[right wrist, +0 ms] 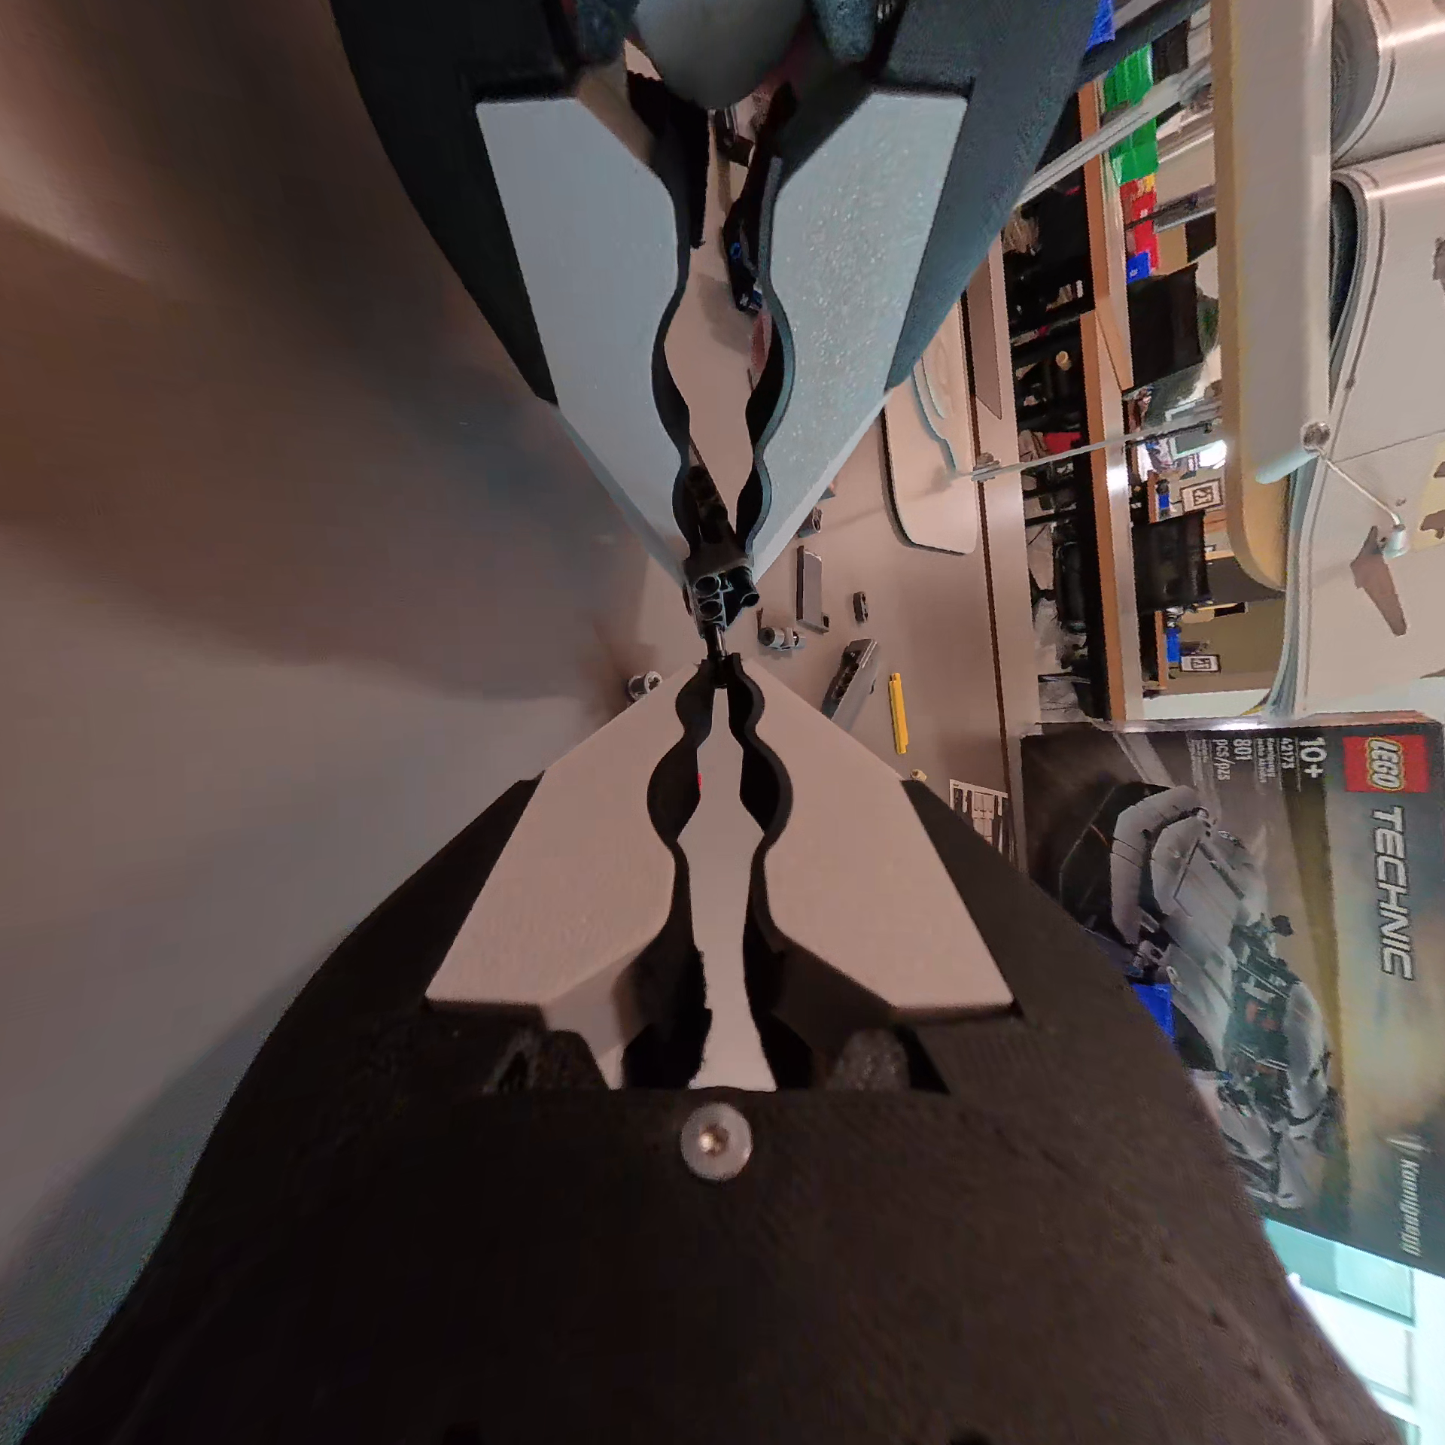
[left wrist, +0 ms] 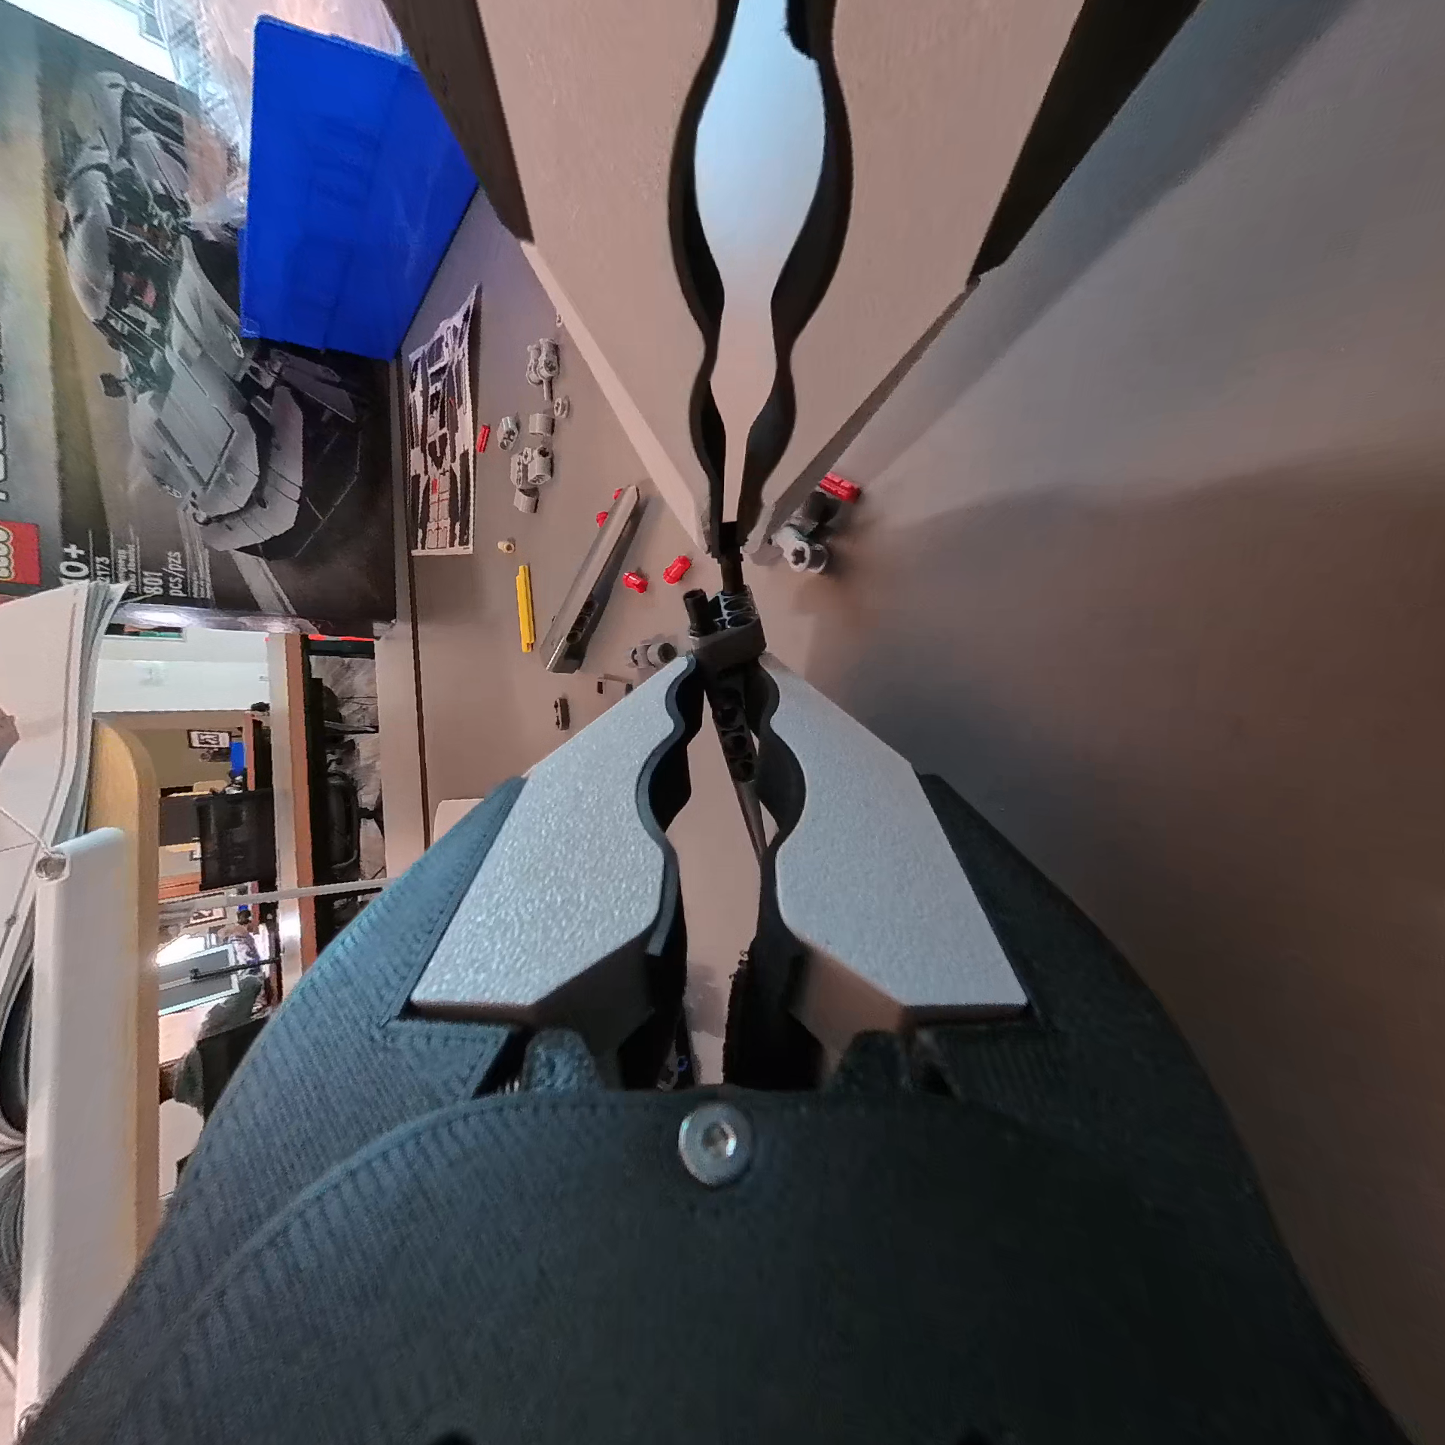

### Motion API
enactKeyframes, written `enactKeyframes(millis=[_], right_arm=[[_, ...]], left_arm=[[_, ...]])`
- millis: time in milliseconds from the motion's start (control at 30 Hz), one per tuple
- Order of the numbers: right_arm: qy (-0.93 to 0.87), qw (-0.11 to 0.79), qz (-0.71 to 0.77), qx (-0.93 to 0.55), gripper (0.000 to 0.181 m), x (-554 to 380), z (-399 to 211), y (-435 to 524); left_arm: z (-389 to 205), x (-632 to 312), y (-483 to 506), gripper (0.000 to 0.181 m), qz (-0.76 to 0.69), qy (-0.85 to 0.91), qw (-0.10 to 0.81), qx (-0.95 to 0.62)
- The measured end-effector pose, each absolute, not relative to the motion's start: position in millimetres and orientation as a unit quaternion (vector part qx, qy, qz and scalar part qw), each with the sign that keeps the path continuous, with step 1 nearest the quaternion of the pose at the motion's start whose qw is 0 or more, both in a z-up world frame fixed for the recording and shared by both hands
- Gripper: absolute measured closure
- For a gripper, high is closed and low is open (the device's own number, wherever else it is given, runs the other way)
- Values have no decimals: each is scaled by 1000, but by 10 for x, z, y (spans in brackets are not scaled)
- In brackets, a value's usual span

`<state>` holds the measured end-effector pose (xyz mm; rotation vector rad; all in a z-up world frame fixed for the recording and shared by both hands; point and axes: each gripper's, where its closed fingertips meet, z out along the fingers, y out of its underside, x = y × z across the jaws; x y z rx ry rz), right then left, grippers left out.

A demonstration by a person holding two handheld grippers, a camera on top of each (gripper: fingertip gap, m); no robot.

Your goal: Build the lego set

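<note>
My left gripper (left wrist: pixel 727 665) is shut on a black Technic beam (left wrist: pixel 733 723) that has a dark grey connector block (left wrist: pixel 723 618) at its front end, held above the table (left wrist: pixel 1095 704). My right gripper (left wrist: pixel 731 532) faces it from the other side, shut on a short black pin (left wrist: pixel 733 567) whose free end meets the block. In the right wrist view, my right gripper (right wrist: pixel 719 676) grips the pin (right wrist: pixel 715 645), which touches a hole of the block (right wrist: pixel 715 594) held by the left gripper (right wrist: pixel 715 555).
Loose parts lie on the table: a long grey beam (left wrist: pixel 594 579), a yellow axle (left wrist: pixel 524 606), red pins (left wrist: pixel 676 569), several grey connectors (left wrist: pixel 536 461) and a sticker sheet (left wrist: pixel 442 438). The set's box (right wrist: pixel 1251 938) and a blue bin (left wrist: pixel 344 195) stand behind them. Only a small space, under 4 cm, lies between the two pairs of fingers.
</note>
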<state>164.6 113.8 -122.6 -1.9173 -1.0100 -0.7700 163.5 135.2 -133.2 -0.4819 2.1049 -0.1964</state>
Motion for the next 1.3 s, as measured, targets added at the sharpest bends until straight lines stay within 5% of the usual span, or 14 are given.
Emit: enactKeyframes(millis=[1300], right_arm=[[-244, 490, -194, -814, 173, 2183, -997, 505]], left_arm=[[-1431, 1657, 1364, 176, -99, 861, 455, -206]])
